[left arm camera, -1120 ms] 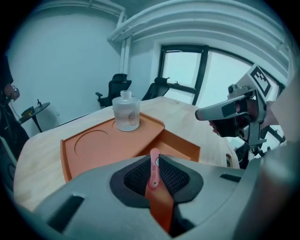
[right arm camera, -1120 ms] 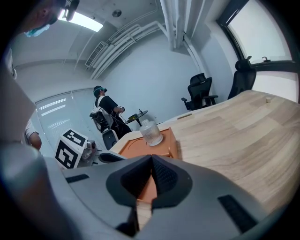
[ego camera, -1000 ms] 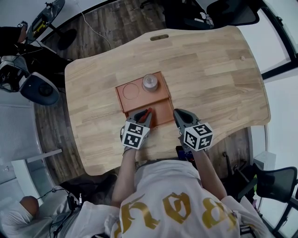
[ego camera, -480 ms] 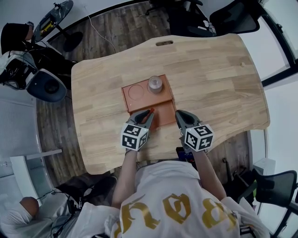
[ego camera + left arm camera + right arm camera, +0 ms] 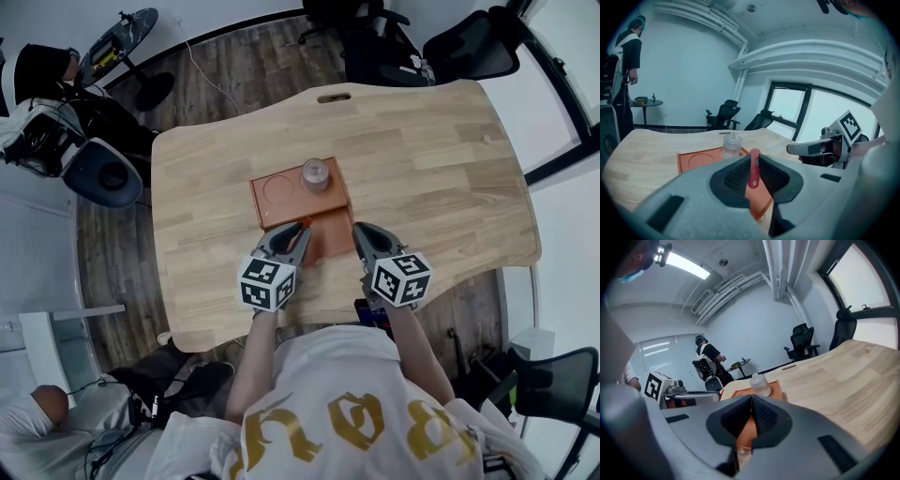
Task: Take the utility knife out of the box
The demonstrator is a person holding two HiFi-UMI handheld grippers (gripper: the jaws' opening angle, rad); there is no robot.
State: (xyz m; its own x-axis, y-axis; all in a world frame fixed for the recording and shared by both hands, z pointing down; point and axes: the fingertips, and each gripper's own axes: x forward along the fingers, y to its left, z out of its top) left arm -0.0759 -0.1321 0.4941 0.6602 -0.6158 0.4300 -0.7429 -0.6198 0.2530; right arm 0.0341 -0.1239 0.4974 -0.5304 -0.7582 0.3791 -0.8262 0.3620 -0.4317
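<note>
My left gripper [image 5: 296, 231] is shut on a slim red utility knife [image 5: 303, 225], which stands upright between the pads [image 5: 753, 168], over the near part of the orange box [image 5: 330, 231]. The box [image 5: 700, 159] is a flat orange tray on the wooden table, with a round recess at its far left. My right gripper [image 5: 362, 233] hovers just right of the box's near corner, its jaws shut with nothing between them [image 5: 751, 414]. From the left gripper view the right gripper [image 5: 806, 149] shows at the right.
A small clear bottle [image 5: 315, 174] stands in the box's far right corner [image 5: 760, 384]. The table [image 5: 441, 159] is light wood with a handle slot at its far edge. Office chairs and a person stand beyond the table; my own torso is at the near edge.
The head camera has shifted, so table and box sit a little further right in view. The left gripper still holds the red knife above the box's near part; the right gripper has hardly moved.
</note>
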